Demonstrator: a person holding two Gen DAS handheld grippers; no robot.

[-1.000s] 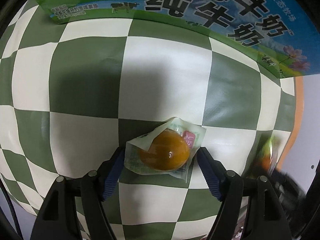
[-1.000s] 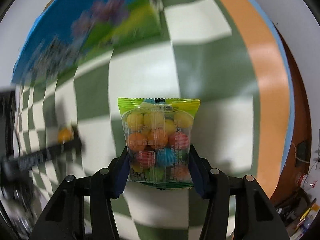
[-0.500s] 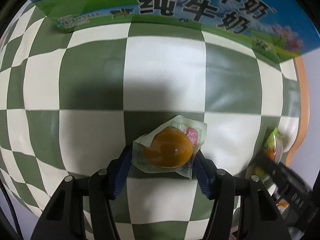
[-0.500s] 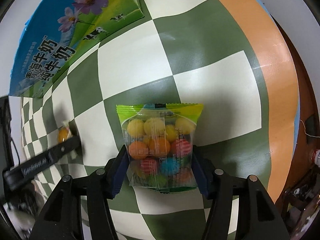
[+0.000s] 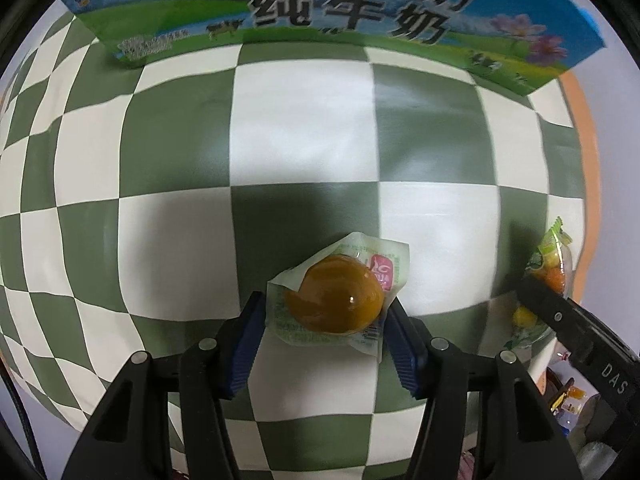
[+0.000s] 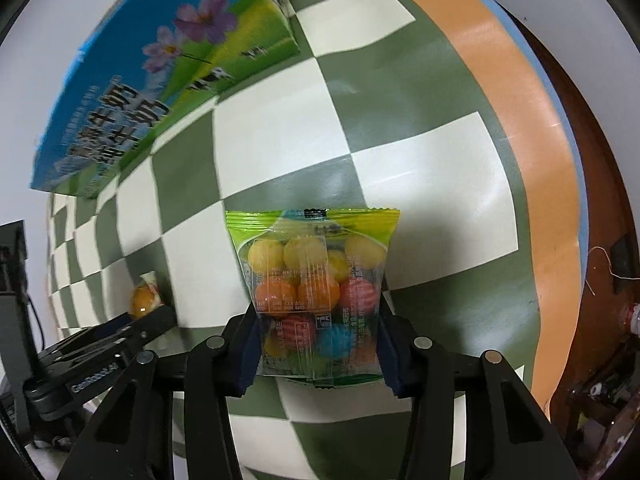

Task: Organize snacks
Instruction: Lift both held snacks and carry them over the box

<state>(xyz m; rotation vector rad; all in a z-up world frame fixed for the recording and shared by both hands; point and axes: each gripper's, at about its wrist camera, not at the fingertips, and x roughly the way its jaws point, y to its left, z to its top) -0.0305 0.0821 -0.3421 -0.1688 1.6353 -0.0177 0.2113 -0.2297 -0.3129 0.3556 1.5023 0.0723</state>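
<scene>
A clear packet with a round orange snack (image 5: 334,298) sits between the blue pads of my left gripper (image 5: 324,304). The jaws are closing and the pads press on the packet's sides, just above the green-and-white checked tablecloth (image 5: 304,120). A green-topped bag of coloured candy balls (image 6: 312,264) is pinched by its lower half in my right gripper (image 6: 316,320), whose jaws are also closing. Each gripper shows in the other's view: the right finger (image 5: 560,320) with the candy bag (image 5: 550,268), and the left gripper (image 6: 120,332) with the orange packet (image 6: 144,296).
A blue and green milk carton box (image 5: 320,12) stands at the far side of the cloth, also at the upper left of the right wrist view (image 6: 160,80). An orange border (image 6: 520,120) edges the cloth on the right, with a dark wooden edge and clutter beyond.
Both grippers' jaws have narrowed onto their packets. Both hands shifted over the cloth, and the milk box now looms larger in each view.
</scene>
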